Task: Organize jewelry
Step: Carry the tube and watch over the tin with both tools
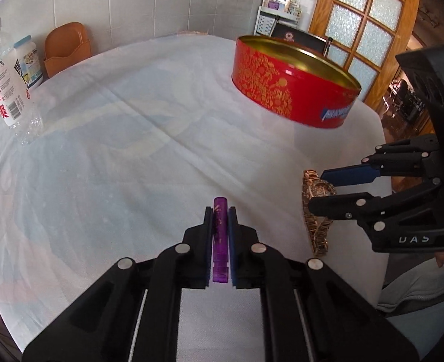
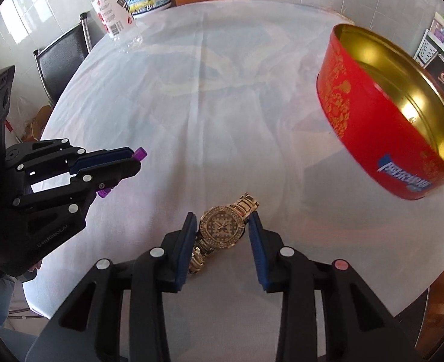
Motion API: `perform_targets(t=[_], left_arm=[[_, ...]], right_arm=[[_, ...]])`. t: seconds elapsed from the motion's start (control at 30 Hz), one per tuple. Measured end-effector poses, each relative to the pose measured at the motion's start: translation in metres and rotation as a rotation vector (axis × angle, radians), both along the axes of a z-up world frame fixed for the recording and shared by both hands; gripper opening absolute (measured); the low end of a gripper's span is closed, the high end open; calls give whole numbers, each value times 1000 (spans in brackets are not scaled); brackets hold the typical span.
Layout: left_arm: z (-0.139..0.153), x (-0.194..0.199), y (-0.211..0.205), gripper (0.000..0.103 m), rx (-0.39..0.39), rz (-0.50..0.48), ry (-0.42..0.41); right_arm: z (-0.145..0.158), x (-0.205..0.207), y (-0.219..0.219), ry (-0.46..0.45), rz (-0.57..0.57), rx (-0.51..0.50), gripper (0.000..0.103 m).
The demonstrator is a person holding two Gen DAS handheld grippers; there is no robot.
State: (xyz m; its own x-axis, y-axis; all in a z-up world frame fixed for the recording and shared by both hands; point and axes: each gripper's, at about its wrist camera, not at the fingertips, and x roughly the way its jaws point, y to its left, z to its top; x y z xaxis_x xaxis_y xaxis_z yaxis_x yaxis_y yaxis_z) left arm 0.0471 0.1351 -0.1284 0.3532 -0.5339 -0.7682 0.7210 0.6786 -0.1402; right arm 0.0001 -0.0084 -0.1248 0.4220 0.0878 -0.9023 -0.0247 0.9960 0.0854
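Clamping a translucent purple plastic bar (image 1: pixel 221 235), the left gripper (image 1: pixel 220 211) holds it above the white-clothed round table (image 1: pixel 131 150). Right gripper (image 2: pixel 222 221) brackets a gold rhinestone wristwatch (image 2: pixel 222 227); pad contact cannot be told. The open red round tin (image 2: pixel 381 120) sits well apart.

Each camera looks steeply down along its own gripper's fingers, close above the white tablecloth (image 1: pixel 131 150). Both views share the red tin (image 2: pixel 372 138) ahead and each shows the neighbouring gripper beside it.
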Motion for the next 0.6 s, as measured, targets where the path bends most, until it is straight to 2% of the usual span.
perform_targets(t=[0.1,0.23,0.43,0.6], left_arm=[[25,7,-3,10,-78,32,-23],[56,11,-16,10,-133,41,-72],[87,8,-49,10,-131,58,-142],[107,7,-75,10,-138,150,-159]], right_arm=[[26,2,-8,-74,17,-26,37],[60,1,-25,-168,18,-47,37],[102,-3,-65,-299,24,-54,37],[126,2,-117,-389,49,-16,37]])
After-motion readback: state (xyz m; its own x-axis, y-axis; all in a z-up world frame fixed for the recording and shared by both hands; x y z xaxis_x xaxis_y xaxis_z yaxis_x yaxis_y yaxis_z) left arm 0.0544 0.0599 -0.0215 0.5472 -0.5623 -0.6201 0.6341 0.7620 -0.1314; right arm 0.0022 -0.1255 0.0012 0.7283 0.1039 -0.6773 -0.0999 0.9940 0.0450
